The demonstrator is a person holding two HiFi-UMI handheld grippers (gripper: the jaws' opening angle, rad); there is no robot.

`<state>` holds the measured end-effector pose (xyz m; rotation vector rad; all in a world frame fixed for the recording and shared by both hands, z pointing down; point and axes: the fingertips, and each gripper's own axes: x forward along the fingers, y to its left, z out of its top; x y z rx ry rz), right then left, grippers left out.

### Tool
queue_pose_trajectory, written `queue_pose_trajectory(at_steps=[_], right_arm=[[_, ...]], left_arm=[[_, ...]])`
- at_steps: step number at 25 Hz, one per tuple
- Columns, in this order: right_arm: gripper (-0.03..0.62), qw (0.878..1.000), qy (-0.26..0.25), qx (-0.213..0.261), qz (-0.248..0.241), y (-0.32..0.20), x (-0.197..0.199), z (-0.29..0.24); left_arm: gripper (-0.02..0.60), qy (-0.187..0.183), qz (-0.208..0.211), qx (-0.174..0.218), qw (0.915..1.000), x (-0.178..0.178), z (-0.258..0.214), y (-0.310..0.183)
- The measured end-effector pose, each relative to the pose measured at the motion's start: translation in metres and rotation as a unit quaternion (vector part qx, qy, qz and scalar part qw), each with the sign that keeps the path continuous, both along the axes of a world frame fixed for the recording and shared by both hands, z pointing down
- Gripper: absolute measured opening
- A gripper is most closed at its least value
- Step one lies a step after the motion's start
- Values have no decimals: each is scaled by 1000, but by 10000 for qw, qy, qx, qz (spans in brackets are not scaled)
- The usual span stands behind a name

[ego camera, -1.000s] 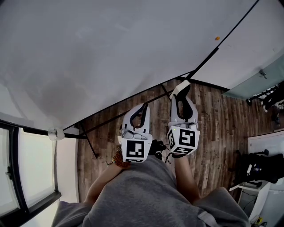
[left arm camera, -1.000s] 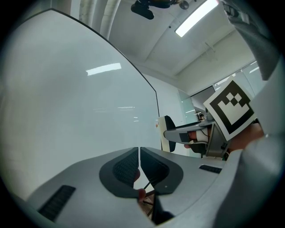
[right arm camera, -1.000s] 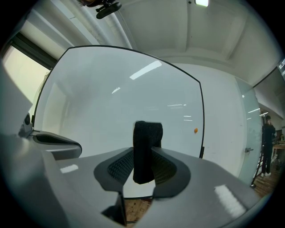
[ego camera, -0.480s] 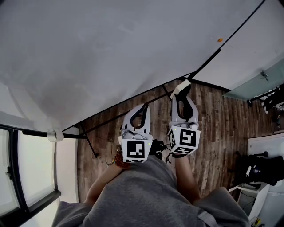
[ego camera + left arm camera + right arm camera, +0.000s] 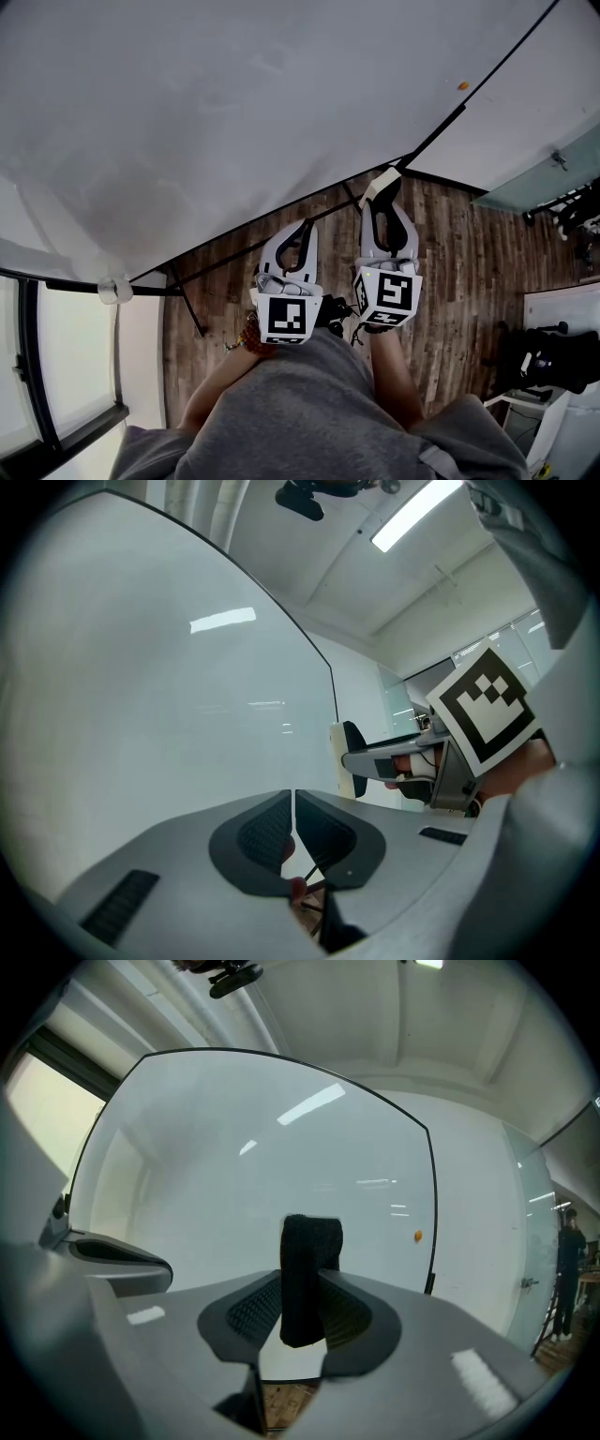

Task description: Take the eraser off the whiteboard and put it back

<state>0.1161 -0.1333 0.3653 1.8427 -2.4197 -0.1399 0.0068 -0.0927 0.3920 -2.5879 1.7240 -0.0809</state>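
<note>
The eraser is a black felt block with a cream back. It stands upright between the pads of my right gripper, which is shut on it just in front of the whiteboard. In the head view the right gripper holds the eraser near the board's lower edge. My left gripper hangs beside it, a little further back, shut with nothing in it. From the left gripper view the eraser shows at the tip of the right gripper, close to the whiteboard.
A small orange magnet sits on the wall beyond the board's black frame. The board's stand legs rest on the wood floor. A window is at left; a black chair and white furniture at right.
The right gripper with the eraser has edged slightly along the board's lower edge. The left gripper has stayed put.
</note>
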Motion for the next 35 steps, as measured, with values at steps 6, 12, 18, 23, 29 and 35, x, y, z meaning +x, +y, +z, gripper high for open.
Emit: queue_pose_trajectory(at_steps=[6, 12, 18, 23, 29, 35], right_arm=[[120, 10000, -14, -8, -35, -5, -2, 1], [120, 10000, -38, -13, -29, -12, 0, 5], [120, 10000, -60, -28, -12, -20, 6, 6], [120, 10000, -67, -29, -33, -26, 12, 4], [118, 10000, -68, -23, -69, -35, 12, 4], [118, 9999, -67, -14, -81, -44, 18, 4]], left_arm=[[8, -8, 5, -11, 10000, 1, -1, -4], [8, -14, -12, -8, 10000, 1, 2, -11], [8, -56, -30, -32, 10000, 4, 5, -19], [8, -21, -45, -29, 10000, 11, 1, -25], [8, -17, -86, -54, 9999, 11, 2, -33], [8, -29, -99, -32, 9999, 17, 3, -42]])
